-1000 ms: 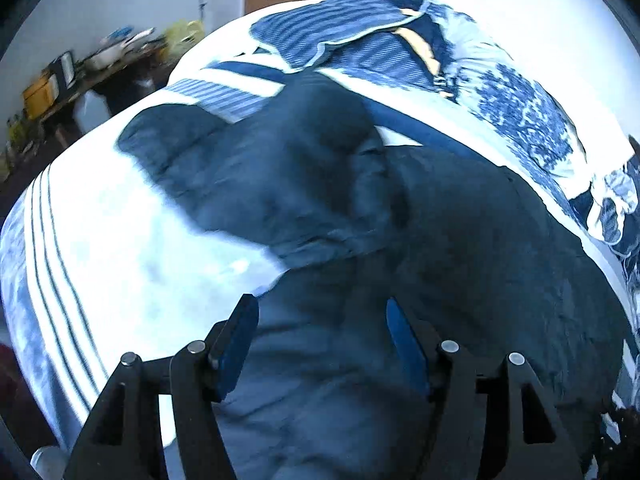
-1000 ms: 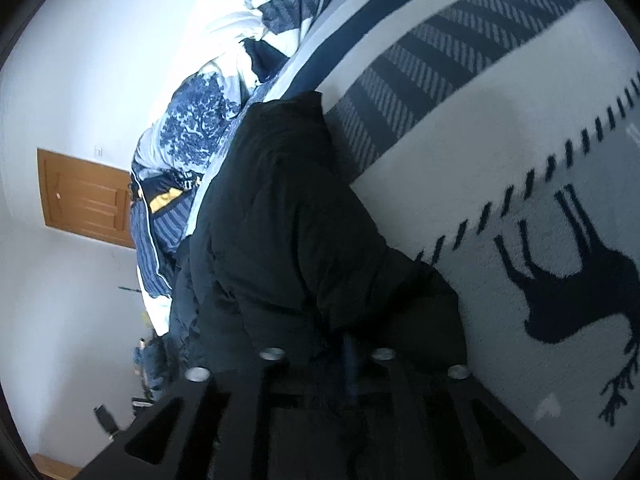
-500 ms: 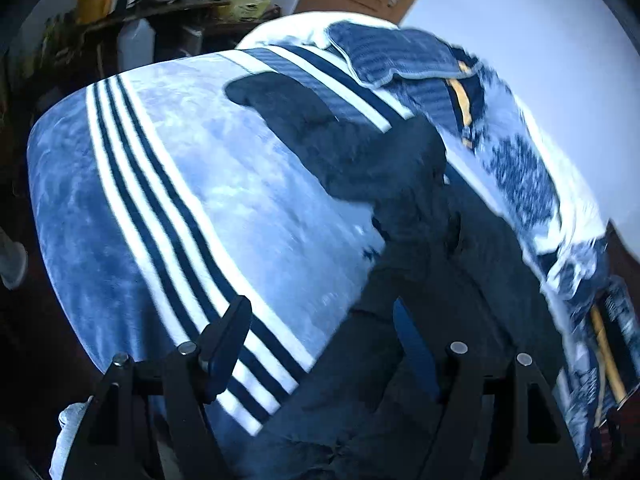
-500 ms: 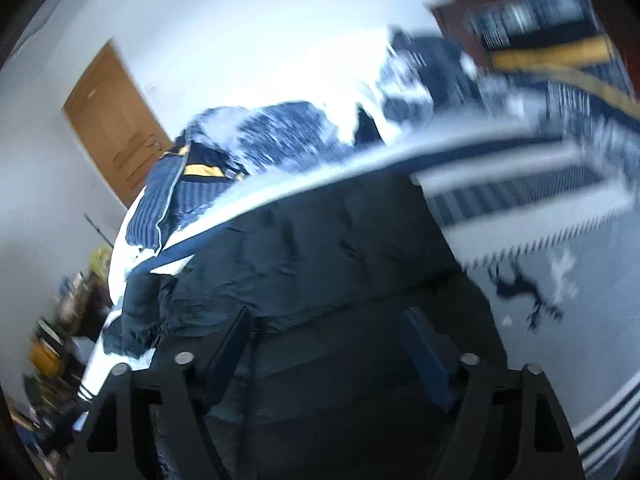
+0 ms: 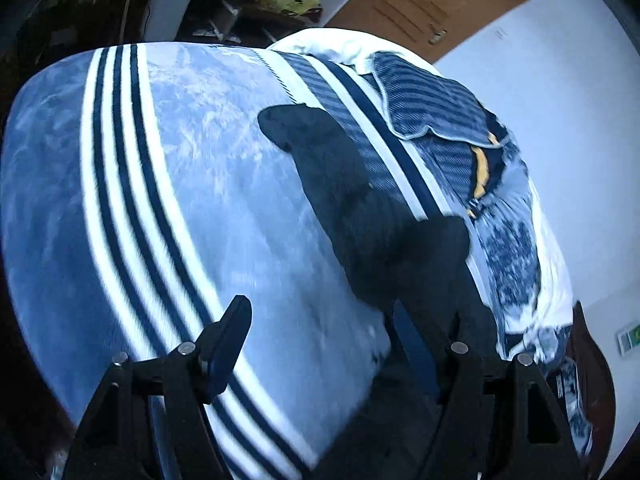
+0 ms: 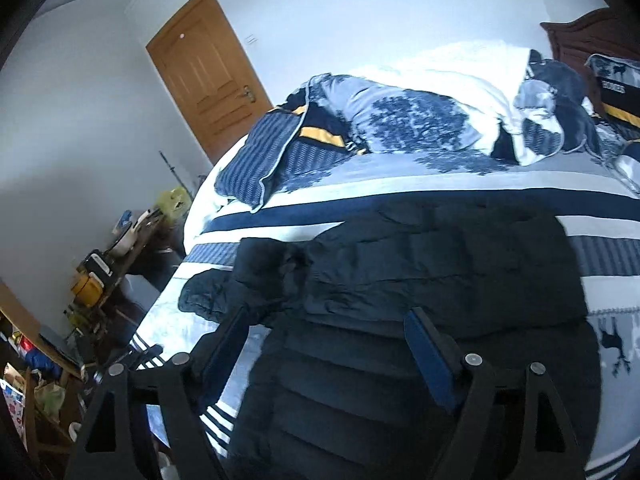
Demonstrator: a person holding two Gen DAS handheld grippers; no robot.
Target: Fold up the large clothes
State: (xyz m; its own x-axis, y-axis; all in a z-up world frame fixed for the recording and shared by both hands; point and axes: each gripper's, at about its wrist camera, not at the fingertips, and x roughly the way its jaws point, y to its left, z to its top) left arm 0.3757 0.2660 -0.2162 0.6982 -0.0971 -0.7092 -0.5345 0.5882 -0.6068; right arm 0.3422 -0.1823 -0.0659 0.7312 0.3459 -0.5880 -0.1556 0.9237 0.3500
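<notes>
Jacket [image 6: 440, 272] spread on bed [image 5: 200, 184], long axis left-right | right gripper [image 6: 324, 344] open, over its near hem, nearer | left gripper [image 5: 320, 344] open, empty, jacket to its right

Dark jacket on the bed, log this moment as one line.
dark jacket: spread on striped blanket | left gripper: open, empty | right gripper: open, above jacket | fold: not finished

Pale walls [image 6: 400, 8] all round, a brown wooden door [image 6: 204, 76] shut at the far side. The bed [image 5: 224, 184] wears a blue blanket with white stripes; a dark headboard [image 6: 580, 36] at its end, a cluttered tabletop [image 6: 116, 256] beside it.
</notes>
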